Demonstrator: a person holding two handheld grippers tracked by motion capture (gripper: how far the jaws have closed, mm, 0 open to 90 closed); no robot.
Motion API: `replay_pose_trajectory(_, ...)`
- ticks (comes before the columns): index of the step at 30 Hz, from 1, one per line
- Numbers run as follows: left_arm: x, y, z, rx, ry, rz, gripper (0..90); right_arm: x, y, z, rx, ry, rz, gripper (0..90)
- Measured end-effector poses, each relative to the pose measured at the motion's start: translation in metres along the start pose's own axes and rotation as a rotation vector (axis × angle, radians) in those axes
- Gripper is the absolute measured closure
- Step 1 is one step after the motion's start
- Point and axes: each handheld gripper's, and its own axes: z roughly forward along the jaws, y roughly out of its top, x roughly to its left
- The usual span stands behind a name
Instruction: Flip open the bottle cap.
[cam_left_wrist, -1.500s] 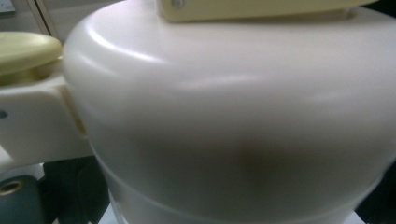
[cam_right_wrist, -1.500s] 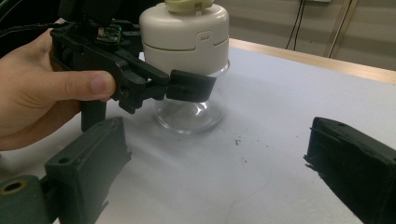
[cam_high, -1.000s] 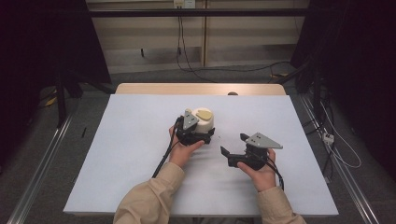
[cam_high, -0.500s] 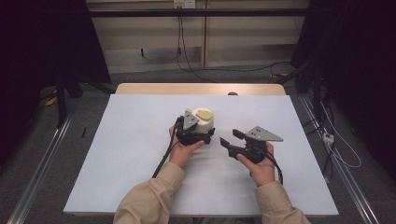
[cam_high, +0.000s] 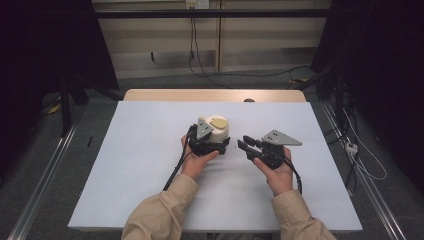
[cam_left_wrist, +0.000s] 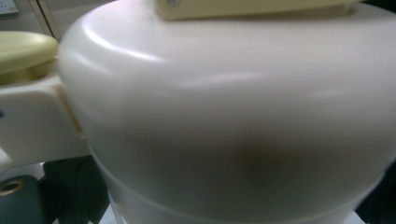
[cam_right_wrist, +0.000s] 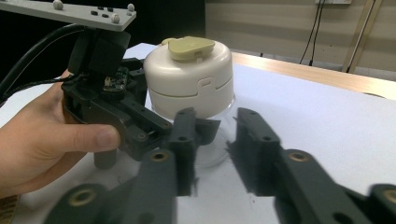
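Right gripper view: left hand-held gripper (cam_right_wrist: 187, 128) clamped on unlabelled cream jar (cam_right_wrist: 189, 79) (right hand-held gripper (cam_right_wrist: 217, 140) closing, empty).

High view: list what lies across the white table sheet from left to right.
Bare white sheet → left tool → cream lidded container → right tool, nothing between its jaws, which have just been closing → bare sheet again.

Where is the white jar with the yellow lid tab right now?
In the high view the white jar stands near the middle of the table, clamped by the left gripper, with the right gripper just to its right.
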Motion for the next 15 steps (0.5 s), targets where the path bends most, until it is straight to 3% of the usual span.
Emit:
replay_pose_trajectory(7, 0.0, 0.0, 0.0, 0.003, -0.002, 0.001, 4.8, -0.004, 0.006, 0.001, 0.001, 0.008, 0.007, 86.7)
replay_pose_trajectory(15, 0.0, 0.0, 0.0, 0.003, 0.0, 0.002, 4.8, -0.004, 0.015, 0.009, 0.024, 0.028, 0.003, 89.8)
